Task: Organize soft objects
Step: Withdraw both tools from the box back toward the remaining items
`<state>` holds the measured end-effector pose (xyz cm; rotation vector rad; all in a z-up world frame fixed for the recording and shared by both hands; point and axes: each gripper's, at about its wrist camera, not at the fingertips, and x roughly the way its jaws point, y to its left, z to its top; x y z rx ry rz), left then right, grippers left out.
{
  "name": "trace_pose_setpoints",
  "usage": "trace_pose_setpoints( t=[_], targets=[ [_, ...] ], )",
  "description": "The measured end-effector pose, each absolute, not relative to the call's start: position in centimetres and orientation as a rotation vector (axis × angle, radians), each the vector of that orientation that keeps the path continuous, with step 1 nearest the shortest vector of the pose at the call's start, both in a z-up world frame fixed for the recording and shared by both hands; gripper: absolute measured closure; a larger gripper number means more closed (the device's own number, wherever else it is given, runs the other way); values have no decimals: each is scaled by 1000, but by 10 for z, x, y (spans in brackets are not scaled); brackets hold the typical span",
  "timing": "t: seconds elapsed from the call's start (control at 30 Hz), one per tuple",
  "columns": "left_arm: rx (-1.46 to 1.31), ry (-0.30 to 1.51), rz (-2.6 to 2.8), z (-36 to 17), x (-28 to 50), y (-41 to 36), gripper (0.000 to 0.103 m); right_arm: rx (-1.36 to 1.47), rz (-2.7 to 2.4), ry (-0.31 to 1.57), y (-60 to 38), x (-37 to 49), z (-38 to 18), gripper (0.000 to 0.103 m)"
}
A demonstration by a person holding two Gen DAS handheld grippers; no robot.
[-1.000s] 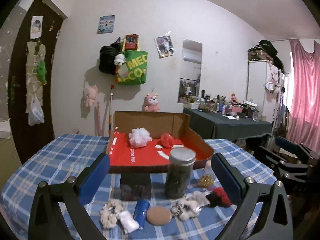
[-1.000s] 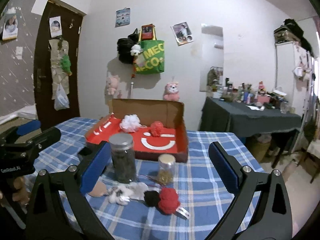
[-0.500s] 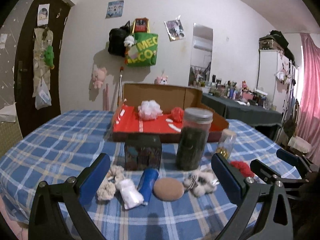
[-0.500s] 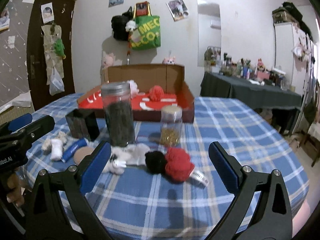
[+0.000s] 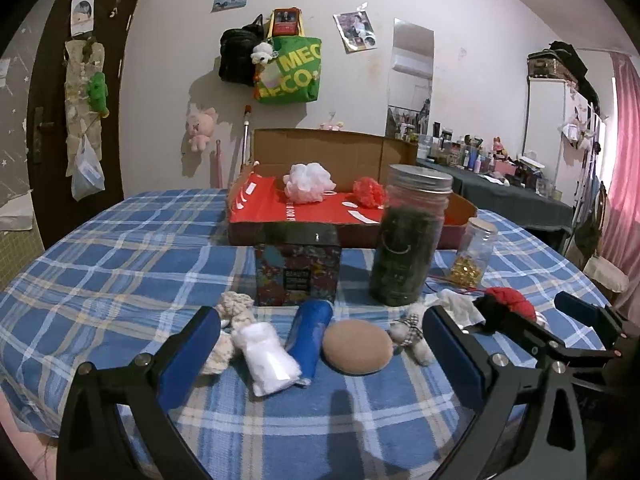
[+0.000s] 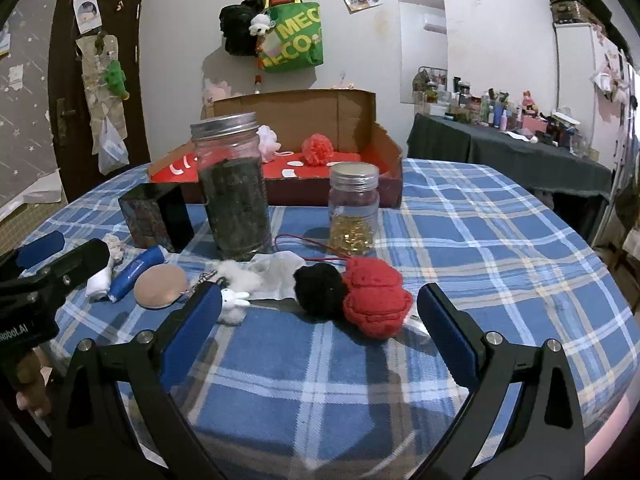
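Note:
My left gripper (image 5: pixel 320 340) is open and empty, low over a row of soft items: a cream knitted toy (image 5: pixel 234 308), a white rolled cloth (image 5: pixel 266 362), a blue roll (image 5: pixel 310 328) and a tan round puff (image 5: pixel 357 347). My right gripper (image 6: pixel 319 316) is open and empty, just before a red-and-black knitted ball (image 6: pixel 372 302), a white cloth (image 6: pixel 276 272) and a small white plush (image 6: pixel 234 300). A cardboard box (image 5: pixel 320 148) with a red floor holds a white pouf (image 5: pixel 308 182) and a red pouf (image 5: pixel 370 192).
A tall jar of dark leaves (image 5: pixel 408 240), a small jar of gold beads (image 5: pixel 474 256) and a dark square tin (image 5: pixel 298 268) stand between the soft items and the box. The round table has a blue plaid cloth (image 6: pixel 480 240). A dark side table (image 6: pixel 512 152) stands at the right.
Both grippers have dropped lower and come closer to the items on the table front. Both stay open and empty.

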<state>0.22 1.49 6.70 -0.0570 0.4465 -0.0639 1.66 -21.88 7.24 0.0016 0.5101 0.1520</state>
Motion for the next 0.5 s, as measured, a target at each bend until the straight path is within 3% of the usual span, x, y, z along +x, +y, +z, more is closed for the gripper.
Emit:
trace_pose_setpoints(
  t=[0.5],
  targets=[
    [-63,502,22,69,20,77,0,-1,252,574,-177,47,66,3]
  ],
)
